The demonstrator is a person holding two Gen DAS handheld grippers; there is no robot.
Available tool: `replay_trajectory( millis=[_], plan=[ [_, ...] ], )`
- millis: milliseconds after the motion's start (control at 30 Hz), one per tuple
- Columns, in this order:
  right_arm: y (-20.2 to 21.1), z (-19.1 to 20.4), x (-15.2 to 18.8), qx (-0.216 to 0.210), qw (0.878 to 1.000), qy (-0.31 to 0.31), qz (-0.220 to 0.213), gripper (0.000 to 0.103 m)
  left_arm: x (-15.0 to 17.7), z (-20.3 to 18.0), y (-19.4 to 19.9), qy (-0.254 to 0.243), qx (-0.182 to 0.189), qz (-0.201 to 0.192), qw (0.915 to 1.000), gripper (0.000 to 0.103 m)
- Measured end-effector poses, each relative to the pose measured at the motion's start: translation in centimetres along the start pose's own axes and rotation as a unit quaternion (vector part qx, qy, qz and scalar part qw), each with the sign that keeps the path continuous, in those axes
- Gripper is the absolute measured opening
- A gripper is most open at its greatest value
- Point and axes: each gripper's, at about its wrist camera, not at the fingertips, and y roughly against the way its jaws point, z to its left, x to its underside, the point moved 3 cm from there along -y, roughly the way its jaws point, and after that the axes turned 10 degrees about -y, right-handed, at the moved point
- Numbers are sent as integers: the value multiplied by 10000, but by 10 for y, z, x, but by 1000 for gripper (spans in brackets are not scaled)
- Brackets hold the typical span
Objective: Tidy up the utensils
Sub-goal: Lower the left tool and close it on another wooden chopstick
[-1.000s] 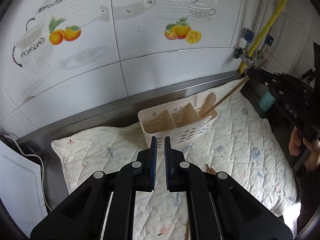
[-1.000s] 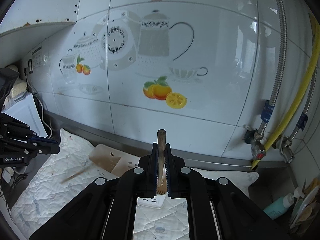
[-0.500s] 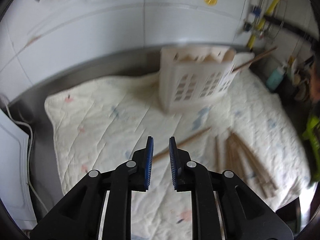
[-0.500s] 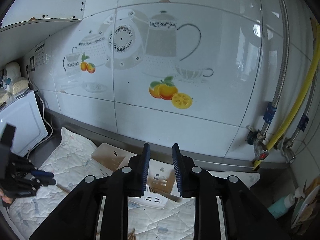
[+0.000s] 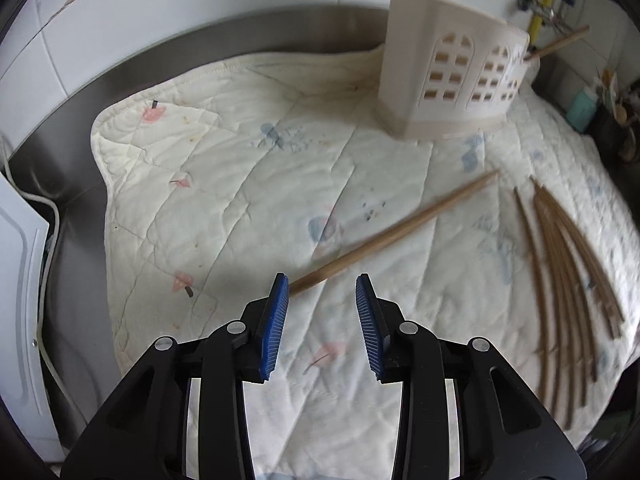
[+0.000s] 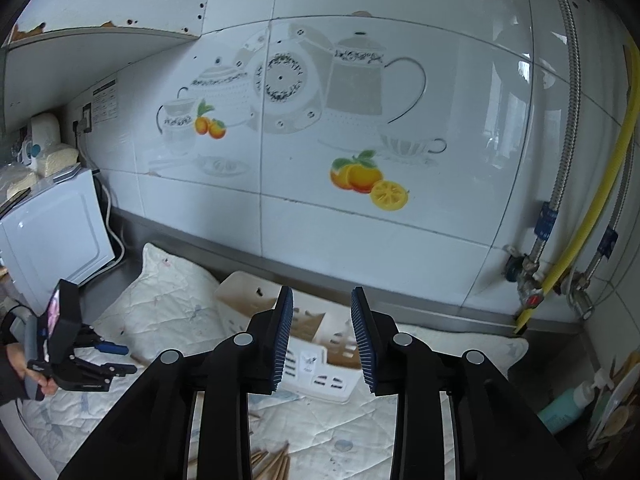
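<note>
A cream utensil caddy (image 5: pixel 452 80) stands at the back of a quilted mat (image 5: pixel 240 168), and a wooden handle (image 5: pixel 560 42) leans out of its right end. One wooden stick (image 5: pixel 394 230) lies slanted on the mat, its near end just past my left gripper (image 5: pixel 322 280). That gripper hangs low over the mat, its jaws opening with nothing between them. Several chopsticks (image 5: pixel 560 260) lie fanned out to the right. My right gripper (image 6: pixel 322 292) hovers above the caddy (image 6: pixel 248 296), its jaws also opening and empty. The left gripper (image 6: pixel 80 356) shows at the left of the right wrist view.
A white appliance (image 6: pixel 52 232) with a cable stands on the steel counter left of the mat. The tiled wall runs behind, with a yellow hose (image 6: pixel 592 208) and valves at the right. A teal bottle (image 6: pixel 560 412) sits in the right corner.
My right gripper opened and let go of the wooden utensil, which now leans in the caddy. My left gripper sank toward the mat and opened.
</note>
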Motion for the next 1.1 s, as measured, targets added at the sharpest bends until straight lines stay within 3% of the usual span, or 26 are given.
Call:
replay_trajectory(
  millis=[233, 433, 767, 933, 1100],
  plan=[
    [4, 8, 21, -168, 9998, 34, 93, 31, 3, 7, -16, -326, -32, -55, 9994, 35],
    [-2, 16, 34, -235, 9994, 113, 223, 31, 3, 12, -25, -302, 236, -75, 9992, 38],
    [-14, 26, 48, -328, 9986, 129, 394, 31, 10, -3, -22, -443, 545, -210, 9973, 34],
    [-12, 26, 57, -370, 9982, 108, 457, 31, 16, -23, -14, -683, 906, -275, 9932, 31],
    [-11, 27, 66, -426, 9977, 83, 520, 31, 14, -34, -11, -868, 845, -343, 9920, 31]
  ],
)
